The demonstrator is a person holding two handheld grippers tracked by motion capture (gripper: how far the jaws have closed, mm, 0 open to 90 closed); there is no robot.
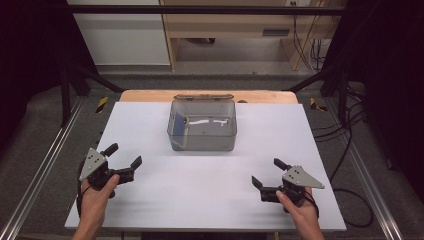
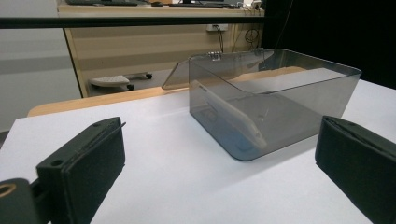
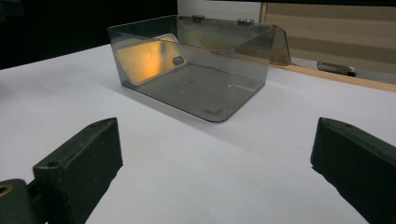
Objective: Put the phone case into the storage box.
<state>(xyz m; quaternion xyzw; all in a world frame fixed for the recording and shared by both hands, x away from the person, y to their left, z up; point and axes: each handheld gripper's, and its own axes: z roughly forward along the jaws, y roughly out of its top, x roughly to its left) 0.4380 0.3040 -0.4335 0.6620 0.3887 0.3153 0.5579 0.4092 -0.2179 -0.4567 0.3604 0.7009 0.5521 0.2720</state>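
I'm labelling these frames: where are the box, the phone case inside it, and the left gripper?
box (image 1: 202, 143): high view, its front wall.
phone case (image 3: 145, 61): right gripper view, its flat back, leaning on the box's side wall.
left gripper (image 1: 123, 155): high view, between its open jaws.

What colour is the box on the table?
Smoky transparent grey box, clearest in the left gripper view.

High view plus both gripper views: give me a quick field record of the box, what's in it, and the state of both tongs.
box: clear grey plastic box on the white table, toward its far side
lid: open, hinged back behind the box
contents: one flat phone-like item leaning against the box's left wall
left tongs: open, holding nothing, near side of table, apart from the box
right tongs: open, holding nothing, near side, apart from the box
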